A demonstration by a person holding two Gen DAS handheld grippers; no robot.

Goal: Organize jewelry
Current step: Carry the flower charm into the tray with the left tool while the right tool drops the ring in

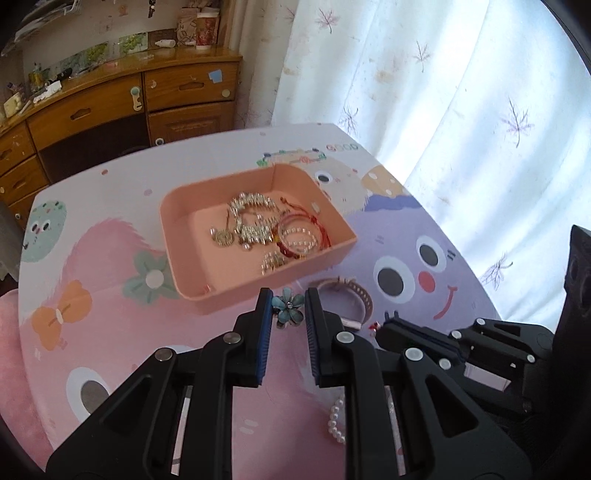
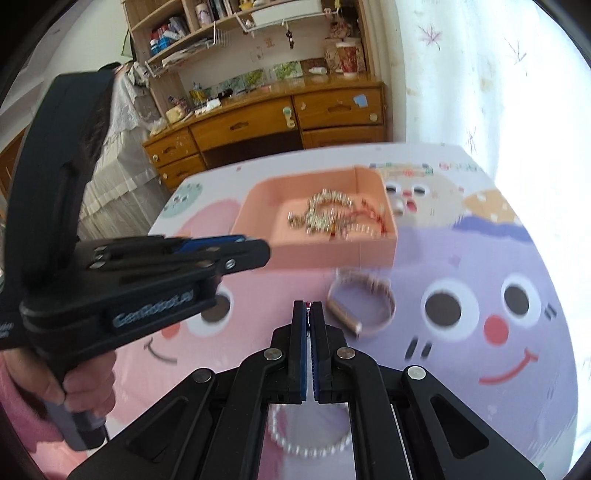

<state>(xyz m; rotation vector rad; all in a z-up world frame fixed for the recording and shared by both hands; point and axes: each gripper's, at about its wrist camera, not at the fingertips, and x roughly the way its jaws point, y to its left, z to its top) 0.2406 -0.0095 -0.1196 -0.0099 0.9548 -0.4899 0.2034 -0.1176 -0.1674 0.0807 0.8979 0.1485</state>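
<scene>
I am working in a lived-in room of a home, probably a bedroom or a child's room. A wooden dresser (image 1: pixel 122 107) with drawers stands along the far wall, its top cluttered with small bottles and packets. Above it, open shelves (image 2: pixel 207 22) carry books and boxes. A white curtain (image 1: pixel 443 92) printed with purple leaves hangs past the table's right edge. The table (image 1: pixel 110 332) wears a cartoon-face cover in pink and lilac. A lace-draped piece of furniture (image 2: pixel 122 155) stands beyond its left edge.
</scene>
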